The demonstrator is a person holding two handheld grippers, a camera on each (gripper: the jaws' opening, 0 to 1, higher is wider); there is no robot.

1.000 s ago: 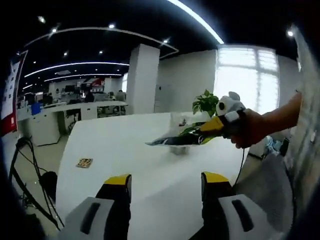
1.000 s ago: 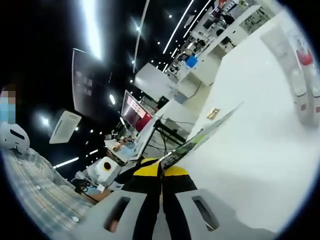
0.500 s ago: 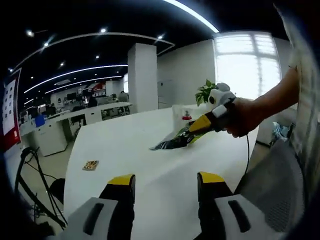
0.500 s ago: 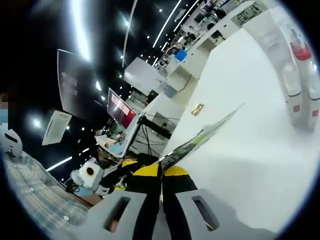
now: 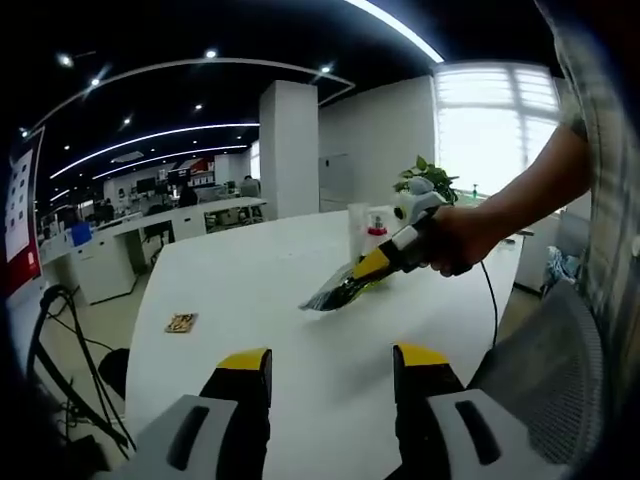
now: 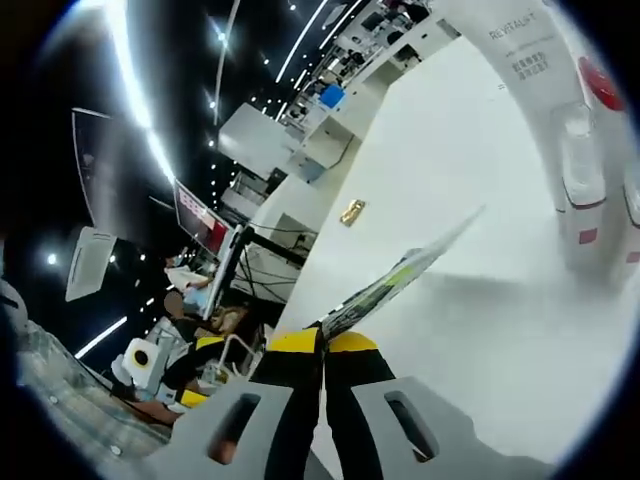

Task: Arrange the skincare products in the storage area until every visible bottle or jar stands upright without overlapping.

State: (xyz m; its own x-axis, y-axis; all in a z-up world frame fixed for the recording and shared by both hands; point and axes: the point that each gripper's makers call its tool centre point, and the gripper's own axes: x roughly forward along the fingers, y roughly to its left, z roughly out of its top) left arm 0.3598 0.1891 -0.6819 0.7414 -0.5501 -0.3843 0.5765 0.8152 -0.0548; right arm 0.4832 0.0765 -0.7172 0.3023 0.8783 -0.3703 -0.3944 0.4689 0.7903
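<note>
My right gripper (image 6: 322, 340) is shut on the end of a flat dark-green sachet (image 6: 395, 280), which sticks out forward just above the white table (image 6: 470, 330). In the left gripper view the same gripper (image 5: 375, 262) comes in from the right in a person's hand (image 5: 462, 238), and the sachet (image 5: 335, 292) slants down with its tip near the tabletop. Behind it stand a clear bottle (image 5: 358, 226) and a red-capped bottle (image 5: 376, 234). Close at the right of the right gripper view are a tall white tube (image 6: 520, 60) and the red-capped bottle (image 6: 585, 150). My left gripper (image 5: 332, 360) is open over the table with nothing between its fingers.
A small brown card (image 5: 181, 322) lies on the table (image 5: 250, 270) to the left, and it shows again as the card (image 6: 351, 211). A potted plant (image 5: 432, 178) stands behind the bottles. Cables (image 5: 55, 330) hang off the table's left edge. A mesh chair (image 5: 555, 370) is at the right.
The right gripper has carried the sachet lower and nearer the bottles, its tip now close to the tabletop. The left gripper stays open and holds about the same place.
</note>
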